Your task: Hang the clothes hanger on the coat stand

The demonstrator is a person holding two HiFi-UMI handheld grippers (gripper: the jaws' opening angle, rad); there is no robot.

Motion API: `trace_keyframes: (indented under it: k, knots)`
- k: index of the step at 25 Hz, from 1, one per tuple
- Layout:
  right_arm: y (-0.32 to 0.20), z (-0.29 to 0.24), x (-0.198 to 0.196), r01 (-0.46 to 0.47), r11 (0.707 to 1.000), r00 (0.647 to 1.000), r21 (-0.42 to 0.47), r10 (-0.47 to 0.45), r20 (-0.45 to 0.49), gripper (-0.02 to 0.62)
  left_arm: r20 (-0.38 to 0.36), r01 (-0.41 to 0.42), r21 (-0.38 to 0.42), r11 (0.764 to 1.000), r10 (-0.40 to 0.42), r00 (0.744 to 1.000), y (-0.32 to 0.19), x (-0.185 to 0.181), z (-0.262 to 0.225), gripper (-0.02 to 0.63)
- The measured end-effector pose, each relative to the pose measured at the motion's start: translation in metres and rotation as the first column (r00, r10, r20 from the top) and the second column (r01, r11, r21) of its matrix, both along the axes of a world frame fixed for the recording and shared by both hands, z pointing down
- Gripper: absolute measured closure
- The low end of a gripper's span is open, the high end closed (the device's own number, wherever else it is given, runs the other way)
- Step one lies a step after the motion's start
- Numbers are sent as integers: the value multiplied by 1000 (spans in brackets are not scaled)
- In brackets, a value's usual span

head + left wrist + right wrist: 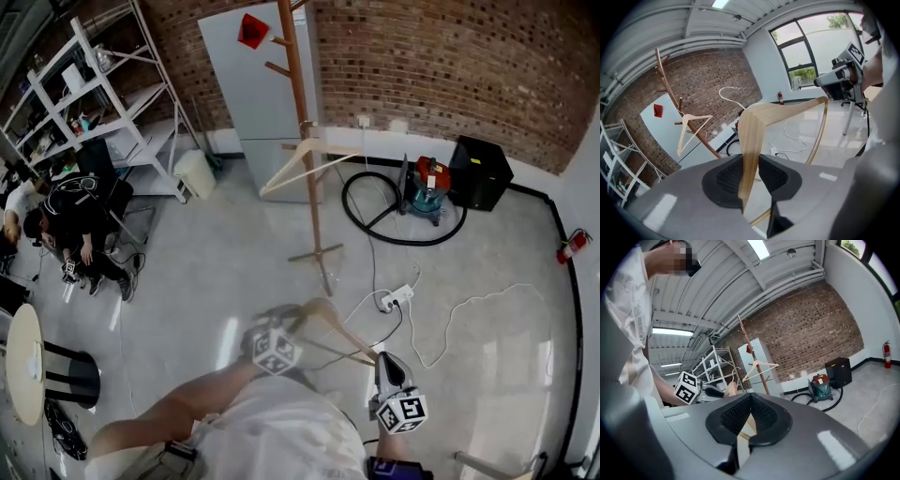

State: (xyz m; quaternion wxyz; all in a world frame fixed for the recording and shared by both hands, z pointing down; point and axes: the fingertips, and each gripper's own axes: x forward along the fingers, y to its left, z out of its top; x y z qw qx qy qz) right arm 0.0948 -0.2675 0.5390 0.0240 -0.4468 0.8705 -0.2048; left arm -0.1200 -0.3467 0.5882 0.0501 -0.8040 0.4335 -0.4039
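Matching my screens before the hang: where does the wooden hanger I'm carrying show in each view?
Head view: wooden hanger low centre, blurred, below the stand's base.
Left gripper view: wooden hanger dead centre, one arm clamped in the jaws, hook up behind.
Right gripper view: wooden hanger is only a pale sliver pinched between the jaws, bottom centre.
Shared landmark: coat stand, with another hanger already on it.

You see a vacuum cleaner (pixel 427 187) against the brick wall (pixel 450 56). A black box (pixel 480 172) stands just right of it, a power strip (pixel 396 298) lies nearer you, and white shelving (pixel 94 94) stands far to its left.
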Motion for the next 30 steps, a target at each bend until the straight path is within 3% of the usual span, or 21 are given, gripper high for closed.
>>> trace_keyframes:
  k: [5,10,21,30]
  knots:
    - [-14,9,-20,93,995,996,-23,-93,9,580,-3,73,-23,997,-73,997,2,-15,6,503]
    - [-42,-9,-30,137,990,990,18,-137,-20,580,0,137,4,991,-137,991,-17,-33,1,503]
    - [-136,-45,-53,122,990,991,72,-117,-71,580,-81,190,69,979,-184,980,-114,-70,-13,503]
    - [-208,-64,-112,196,977,972,86,-183,-145,580,-94,248,120,961,-237,967,-184,-119,-33,502]
